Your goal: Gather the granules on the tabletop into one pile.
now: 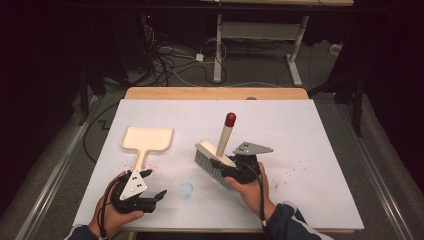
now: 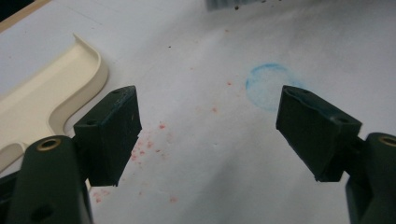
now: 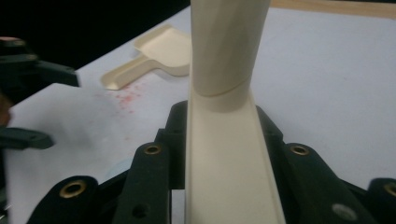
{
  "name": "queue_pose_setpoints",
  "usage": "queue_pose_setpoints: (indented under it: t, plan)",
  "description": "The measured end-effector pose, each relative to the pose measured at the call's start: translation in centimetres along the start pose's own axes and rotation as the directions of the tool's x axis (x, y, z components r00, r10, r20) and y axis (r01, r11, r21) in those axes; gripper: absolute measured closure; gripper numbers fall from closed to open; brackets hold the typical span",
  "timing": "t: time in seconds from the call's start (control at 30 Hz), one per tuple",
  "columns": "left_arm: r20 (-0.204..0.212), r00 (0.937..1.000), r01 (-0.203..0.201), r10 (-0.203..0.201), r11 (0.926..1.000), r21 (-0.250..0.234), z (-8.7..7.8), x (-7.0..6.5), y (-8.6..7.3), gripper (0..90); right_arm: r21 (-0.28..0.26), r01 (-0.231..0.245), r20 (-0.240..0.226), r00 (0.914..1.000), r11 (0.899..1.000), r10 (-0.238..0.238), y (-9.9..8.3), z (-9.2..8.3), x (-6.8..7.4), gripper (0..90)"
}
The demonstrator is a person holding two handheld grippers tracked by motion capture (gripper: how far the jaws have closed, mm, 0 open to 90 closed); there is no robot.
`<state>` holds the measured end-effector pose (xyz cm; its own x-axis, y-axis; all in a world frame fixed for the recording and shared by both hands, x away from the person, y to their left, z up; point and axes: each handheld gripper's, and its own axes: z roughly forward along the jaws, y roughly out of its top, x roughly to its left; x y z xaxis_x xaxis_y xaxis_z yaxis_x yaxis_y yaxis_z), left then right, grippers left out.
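The person's left hand (image 1: 116,212) held the black two-jaw left tool (image 1: 150,186) low near the surface's front edge, its jaws spread wide with nothing between them. The right hand (image 1: 252,190) held the right tool (image 1: 234,167), jaws clamped.

blue ring mark (image 1: 186,190): near the table's front edge, middle
red specks (image 1: 150,170): front-left part of the white table (image 1: 310,200)

No readable text, label or number anywhere (only coloured smudges).
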<state>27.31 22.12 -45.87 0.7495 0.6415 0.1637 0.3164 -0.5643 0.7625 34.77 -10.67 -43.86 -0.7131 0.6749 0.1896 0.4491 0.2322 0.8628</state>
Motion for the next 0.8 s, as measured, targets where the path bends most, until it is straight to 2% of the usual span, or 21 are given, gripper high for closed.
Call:
queue_pose_setpoints:
  t: [0.03, 0.1, 0.13, 0.17, 0.2, 0.27, 0.33, 0.43, 0.6, 0.73, 0.8]
  plan:
    - [0.004, 1.0, -0.002, 0.002, 1.0, 0.004, 0.1, 0.0, 0.0, 21.2, -0.002, -0.007, 0.026, 0.9996, 1.0, 0.007, -0.4, 0.4, 0.0, 67.7]
    - [0.006, 0.9999, -0.01, 0.01, 0.9999, 0.012, 0.2, -0.2, 0.0, 21.3, 0.014, -0.052, 0.075, 0.9959, 0.999, 0.05, -1.1, 1.2, -0.2, 67.7]
    - [0.009, 0.9999, -0.012, 0.012, 0.9998, 0.014, 0.2, -0.2, 0.0, 21.5, -0.003, -0.064, 0.093, 0.9936, 0.998, 0.064, -1.3, 1.2, -0.5, 67.7]
    - [0.01, 0.9999, -0.011, 0.011, 0.9999, 0.013, 0.2, -0.2, 0.0, 21.7, -0.001, -0.05, 0.135, 0.9895, 0.999, 0.05, -1.4, 1.2, -0.6, 67.7]
    - [0.009, 0.9999, -0.009, 0.009, 0.9999, 0.014, 0.2, -0.3, 0.0, 21.9, 0.0, -0.058, 0.155, 0.9863, 0.998, 0.057, -1.4, 1.0, -0.8, 67.7]
    - [0.009, 0.9999, -0.008, 0.008, 0.9999, 0.014, 0.1, -0.2, -0.1, 22.0, -0.003, -0.097, 0.196, 0.9759, 0.995, 0.096, -1.8, 0.5, -1.3, 67.6]
    - [0.009, 0.9999, -0.006, 0.005, 0.9999, 0.014, 0.1, -0.2, -0.1, 22.0, -0.012, -0.143, 0.217, 0.9657, 0.99, 0.142, -2.4, -0.2, -1.8, 67.4]
    - [0.011, 0.9999, -0.006, 0.006, 0.9998, 0.017, 0.1, -0.2, -0.1, 22.0, -0.022, -0.205, 0.236, 0.95, 0.978, 0.205, -3.1, -1.1, -2.4, 67.0]
    - [0.015, 0.9998, -0.01, 0.01, 0.9998, 0.018, 0.2, -0.4, 0.0, 22.0, -0.039, -0.221, 0.255, 0.9408, 0.975, 0.223, -3.4, -2.3, -2.7, 67.3]
    - [0.019, 0.9998, -0.009, 0.008, 0.9998, 0.018, 0.3, -0.4, 0.1, 22.0, -0.045, -0.223, 0.246, 0.9423, 0.974, 0.227, -3.4, -2.7, -2.8, 67.4]
    - [0.021, 0.9998, -0.004, 0.004, 0.9998, 0.017, 0.4, -0.4, 0.1, 22.0, -0.052, -0.229, 0.222, 0.9462, 0.972, 0.235, -3.2, -2.9, -2.7, 67.6]
